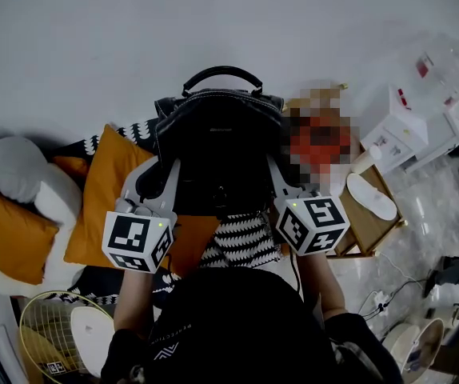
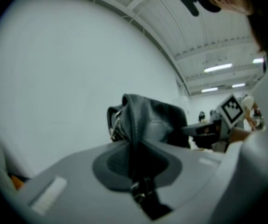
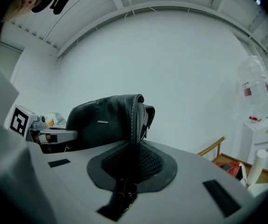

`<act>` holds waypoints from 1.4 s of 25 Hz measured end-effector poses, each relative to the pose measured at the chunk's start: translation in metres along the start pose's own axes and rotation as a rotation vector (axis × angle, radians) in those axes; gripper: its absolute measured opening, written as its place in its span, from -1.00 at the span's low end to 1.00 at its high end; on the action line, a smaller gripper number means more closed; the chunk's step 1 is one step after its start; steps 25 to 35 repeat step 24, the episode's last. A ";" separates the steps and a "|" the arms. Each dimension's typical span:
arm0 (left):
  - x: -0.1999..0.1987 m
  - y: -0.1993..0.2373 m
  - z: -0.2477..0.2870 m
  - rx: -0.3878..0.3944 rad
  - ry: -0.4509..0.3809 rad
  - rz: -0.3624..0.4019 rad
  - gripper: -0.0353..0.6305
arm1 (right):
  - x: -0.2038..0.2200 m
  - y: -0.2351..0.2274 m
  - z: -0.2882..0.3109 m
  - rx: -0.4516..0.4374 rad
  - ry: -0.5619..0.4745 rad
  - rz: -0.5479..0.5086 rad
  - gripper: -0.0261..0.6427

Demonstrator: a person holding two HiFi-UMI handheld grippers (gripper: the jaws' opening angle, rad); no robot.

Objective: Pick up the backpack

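A black leather backpack (image 1: pixel 217 146) with a loop handle (image 1: pixel 221 74) on top hangs upright in front of a white wall, held from both sides. My left gripper (image 1: pixel 159 170) is shut on its left side edge. In the left gripper view the jaws (image 2: pixel 134 146) pinch that stitched edge of the backpack (image 2: pixel 148 120), and a buckled strap trails back between them. My right gripper (image 1: pixel 276 174) is shut on the right side edge. The right gripper view shows the backpack (image 3: pixel 103 120) rising from the closed jaws (image 3: pixel 133 150).
Below the bag lie orange cushions (image 1: pixel 105 186), a grey cushion (image 1: pixel 9 166) and a black-and-white patterned cloth (image 1: pixel 241 242). A wooden side table (image 1: pixel 373 222) holds a white slipper (image 1: pixel 371 196). A white water dispenser (image 1: pixel 409 126) stands at the right, a wire basket (image 1: pixel 49 334) at the bottom left.
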State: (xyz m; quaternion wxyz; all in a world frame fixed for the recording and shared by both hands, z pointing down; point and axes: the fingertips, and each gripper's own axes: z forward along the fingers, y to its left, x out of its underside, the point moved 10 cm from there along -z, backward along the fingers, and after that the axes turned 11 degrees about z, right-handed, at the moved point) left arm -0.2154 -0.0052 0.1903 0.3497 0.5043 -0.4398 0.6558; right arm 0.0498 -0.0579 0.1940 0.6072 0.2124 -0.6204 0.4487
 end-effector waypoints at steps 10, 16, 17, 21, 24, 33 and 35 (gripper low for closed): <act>0.006 0.012 0.001 -0.015 0.008 -0.011 -0.76 | 0.002 0.006 0.011 -0.011 0.006 0.005 -0.83; 0.014 0.016 0.002 -0.017 0.031 -0.024 -0.76 | 0.010 0.006 0.019 -0.011 0.026 0.017 -0.83; 0.016 0.017 0.002 -0.018 0.035 -0.025 -0.76 | 0.011 0.006 0.020 -0.012 0.032 0.019 -0.83; 0.020 0.017 0.005 -0.018 0.048 -0.024 -0.76 | 0.016 0.002 0.025 -0.013 0.052 0.029 -0.83; 0.022 0.017 0.009 -0.018 0.054 -0.025 -0.76 | 0.018 -0.001 0.028 -0.013 0.059 0.030 -0.83; 0.022 0.017 0.009 -0.018 0.054 -0.025 -0.76 | 0.018 -0.001 0.028 -0.013 0.059 0.030 -0.83; 0.022 0.017 0.009 -0.018 0.054 -0.025 -0.76 | 0.018 -0.001 0.028 -0.013 0.059 0.030 -0.83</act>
